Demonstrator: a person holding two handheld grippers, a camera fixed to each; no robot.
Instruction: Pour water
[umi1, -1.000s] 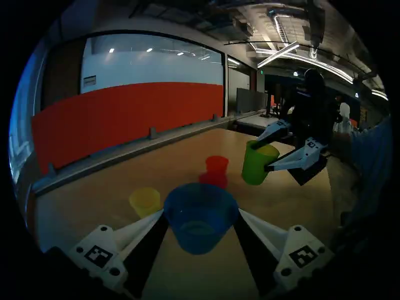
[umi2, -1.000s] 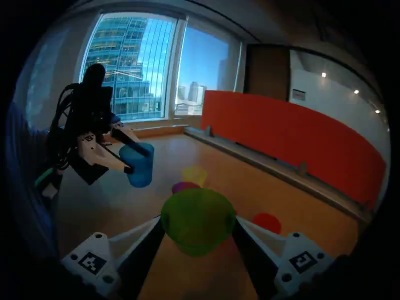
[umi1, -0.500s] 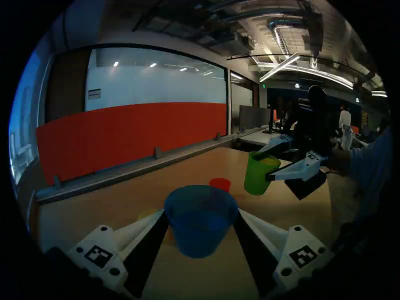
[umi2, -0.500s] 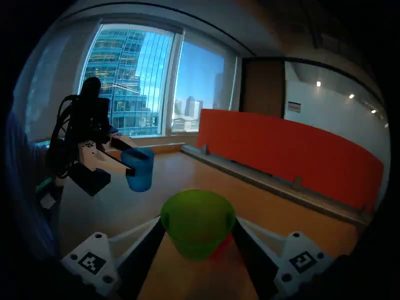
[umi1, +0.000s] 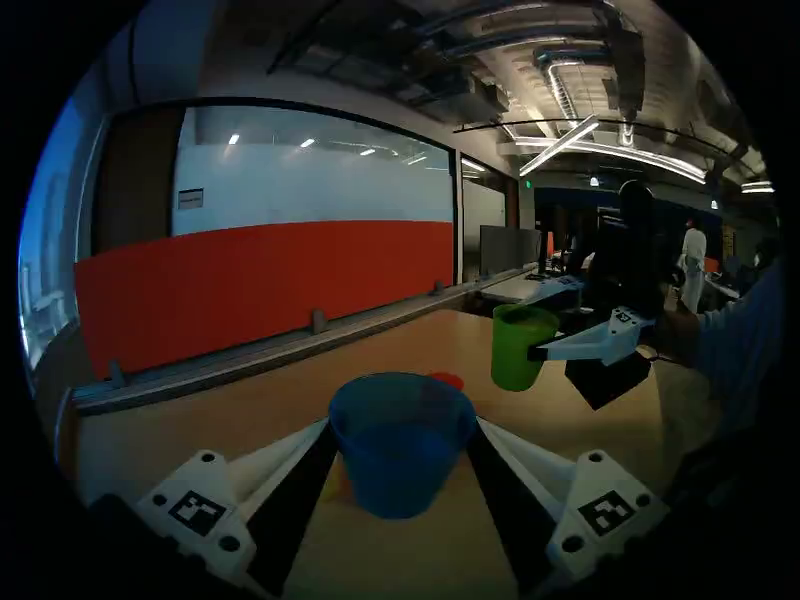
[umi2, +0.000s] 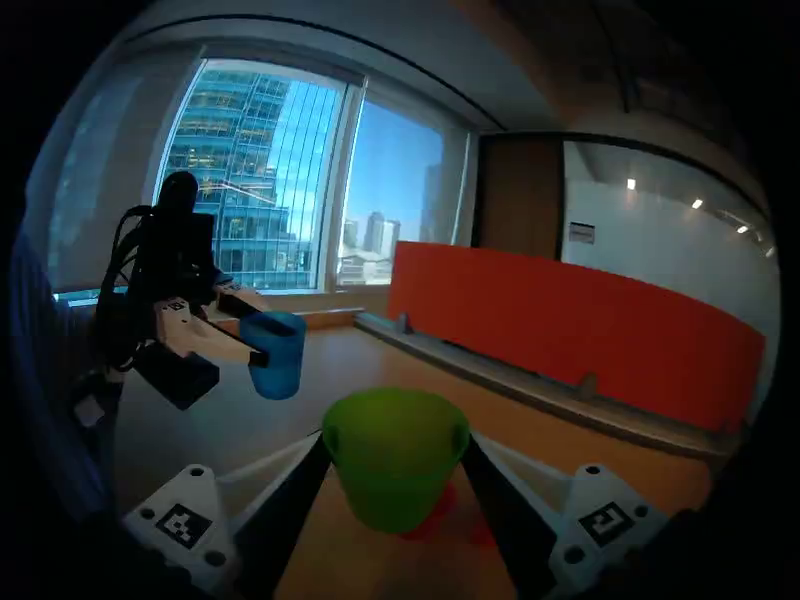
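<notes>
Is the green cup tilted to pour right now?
No, the green cup sits upright in the right claw, rim level.

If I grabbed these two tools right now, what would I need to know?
Left hand-held gripper: shut on the blue cup, upright, above the table.
Right hand-held gripper: shut on the green cup, upright, also lifted.
The cups are apart; a red cup stands on the table.
Done: both cups picked up. Left: tip one into the other; which holds water I cannot tell.
</notes>
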